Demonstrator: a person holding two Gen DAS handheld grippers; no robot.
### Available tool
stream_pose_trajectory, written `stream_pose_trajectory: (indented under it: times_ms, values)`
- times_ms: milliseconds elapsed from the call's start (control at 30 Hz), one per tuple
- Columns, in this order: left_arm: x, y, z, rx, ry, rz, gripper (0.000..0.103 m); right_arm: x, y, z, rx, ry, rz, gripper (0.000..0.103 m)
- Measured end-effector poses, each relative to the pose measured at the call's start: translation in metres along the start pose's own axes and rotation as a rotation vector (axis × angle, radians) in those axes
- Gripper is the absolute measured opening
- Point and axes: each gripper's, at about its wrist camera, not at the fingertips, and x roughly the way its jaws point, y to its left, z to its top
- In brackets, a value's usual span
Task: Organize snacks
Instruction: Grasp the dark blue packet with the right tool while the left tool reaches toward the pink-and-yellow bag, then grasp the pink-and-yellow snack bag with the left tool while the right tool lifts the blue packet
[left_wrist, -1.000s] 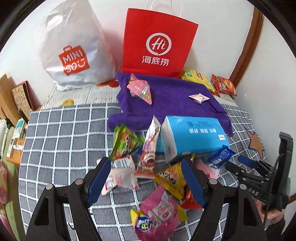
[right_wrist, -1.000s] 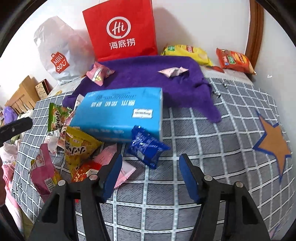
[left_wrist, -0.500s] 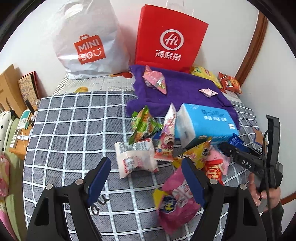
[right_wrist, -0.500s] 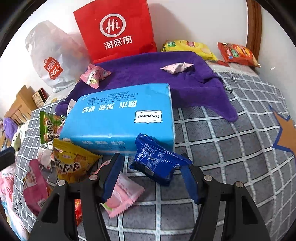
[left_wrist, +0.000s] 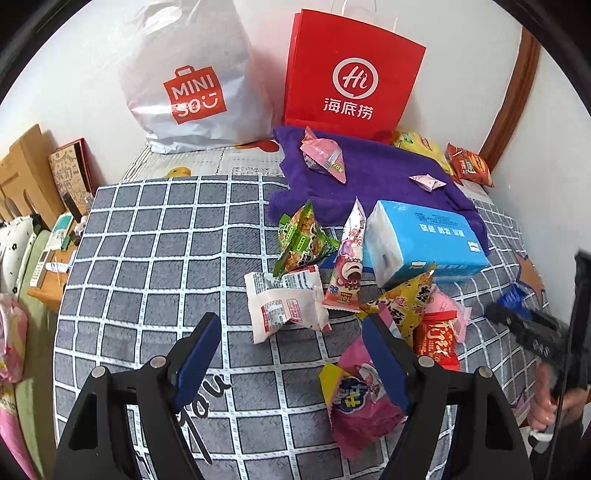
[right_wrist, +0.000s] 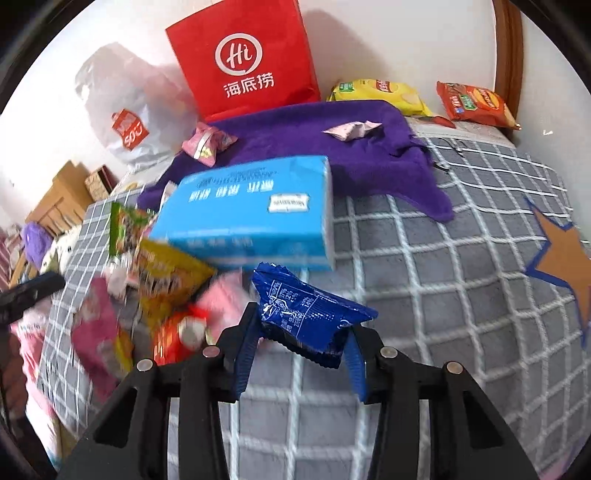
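Closing jaws of the right gripper (right_wrist: 301, 345) have a dark blue snack packet (right_wrist: 308, 317) between them, its crinkled ends pressed by both blue pads, so it sits clamped just ahead of the fingers. Beyond it lies a light blue tissue pack (right_wrist: 251, 210), and past that a purple towel (right_wrist: 332, 147) with two small pink sachets on it. To that gripper's left, the snack heap is smeared by motion blur; only a yellow bag (right_wrist: 166, 273) and red and pink wrappers can be told. Jaws of the left gripper (left_wrist: 291, 354) stand wide apart with nothing between them, only bare blanket. Its right finger covers part of a pink snack bag (left_wrist: 358, 398), and a white packet (left_wrist: 284, 302) lies just ahead of the gap. Farther out are a green packet (left_wrist: 301, 240) and a tall pink pouch (left_wrist: 349, 266) leaning against the tissue pack. At that view's right edge, the other gripper and the person's hand (left_wrist: 550, 402) are cut off. Everything rests on a grey checked blanket (left_wrist: 155, 236); a red paper bag (left_wrist: 351, 74) and a white shopping bag (left_wrist: 195, 81) stand against the white wall behind.
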Motion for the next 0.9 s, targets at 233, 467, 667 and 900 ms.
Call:
stream_pose_trajectory:
  times_ms: [233, 467, 667, 900]
  values:
    - [-0.001, -0.004, -0.005, -0.024, 0.011, -0.031, 0.077, 0.004, -0.005, -0.020, -0.043, 0.128, 0.029, 0.046]
    - [-0.001, -0.007, -0.012, -0.002, 0.011, -0.006, 0.077, 0.009, -0.007, -0.026, -0.011, 0.099, 0.005, 0.061]
    - [0.000, 0.000, -0.012, -0.043, 0.018, -0.061, 0.077, 0.011, -0.010, -0.028, 0.036, 0.060, 0.001, 0.064]
    - [-0.005, -0.009, -0.016, 0.004, 0.016, -0.096, 0.077, 0.027, 0.001, -0.030, -0.020, -0.010, -0.101, 0.049]
